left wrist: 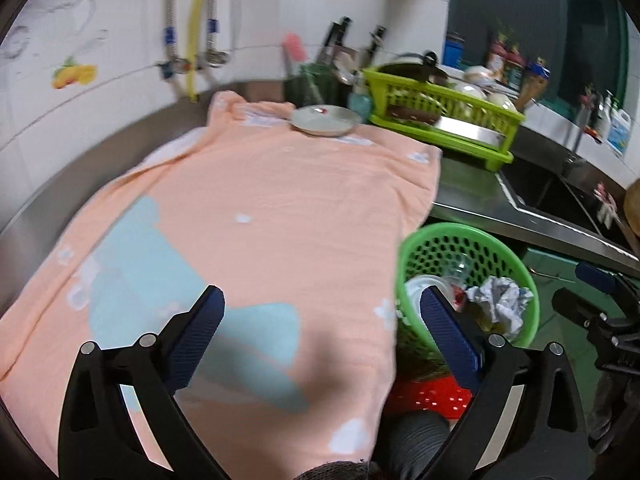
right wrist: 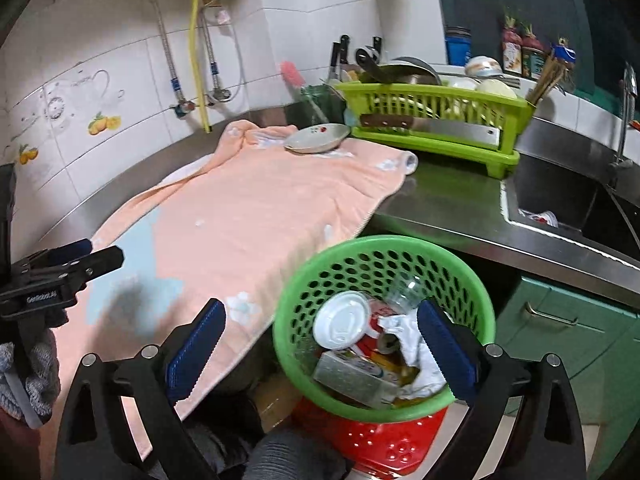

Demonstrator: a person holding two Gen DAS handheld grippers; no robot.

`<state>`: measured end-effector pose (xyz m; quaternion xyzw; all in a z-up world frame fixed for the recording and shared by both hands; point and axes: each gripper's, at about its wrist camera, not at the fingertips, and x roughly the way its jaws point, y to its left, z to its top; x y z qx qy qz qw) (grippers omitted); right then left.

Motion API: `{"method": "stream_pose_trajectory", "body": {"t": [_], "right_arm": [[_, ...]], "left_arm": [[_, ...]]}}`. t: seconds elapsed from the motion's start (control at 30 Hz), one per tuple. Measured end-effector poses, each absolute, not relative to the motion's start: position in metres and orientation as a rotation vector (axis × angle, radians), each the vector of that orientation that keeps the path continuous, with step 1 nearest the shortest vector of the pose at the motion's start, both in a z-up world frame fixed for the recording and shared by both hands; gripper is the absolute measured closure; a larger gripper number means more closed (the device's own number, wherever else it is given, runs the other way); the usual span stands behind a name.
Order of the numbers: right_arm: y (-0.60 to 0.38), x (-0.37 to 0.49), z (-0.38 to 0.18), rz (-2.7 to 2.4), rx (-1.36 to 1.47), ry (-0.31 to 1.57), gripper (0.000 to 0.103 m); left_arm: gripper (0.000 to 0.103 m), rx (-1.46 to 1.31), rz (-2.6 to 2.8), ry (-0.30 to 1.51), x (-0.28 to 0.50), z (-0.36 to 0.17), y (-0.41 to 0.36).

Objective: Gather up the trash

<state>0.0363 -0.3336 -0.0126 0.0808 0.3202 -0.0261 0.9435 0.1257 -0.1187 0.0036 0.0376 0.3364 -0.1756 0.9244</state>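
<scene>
Green basket (right wrist: 384,280) upright, mouth up; carton (right wrist: 352,376) probably flat.

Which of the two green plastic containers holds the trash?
The round green basket with perforated walls, below the counter edge, holds the trash: a white lid and crumpled paper. The rectangular lime rack on the counter holds dishes.

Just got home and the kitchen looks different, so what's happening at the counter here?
A person is clearing trash with a handheld gripper in each hand. Both the left gripper and the right gripper are open and hold nothing. The green basket beside the counter already holds a white lid, crumpled paper and a carton. The peach towel over the counter carries only a plate at its far end.
</scene>
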Motion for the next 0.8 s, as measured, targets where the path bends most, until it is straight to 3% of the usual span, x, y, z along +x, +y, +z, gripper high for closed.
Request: {"method": "stream_pose_trajectory", "body": {"t": [0.8], "right_arm": [[-0.276,0.014,0.023,-0.076,0.105,0.58,0.007]], "left_arm": [[0.005,-0.005,-0.222,0.578,0.074,0.033,-0.042]]}}
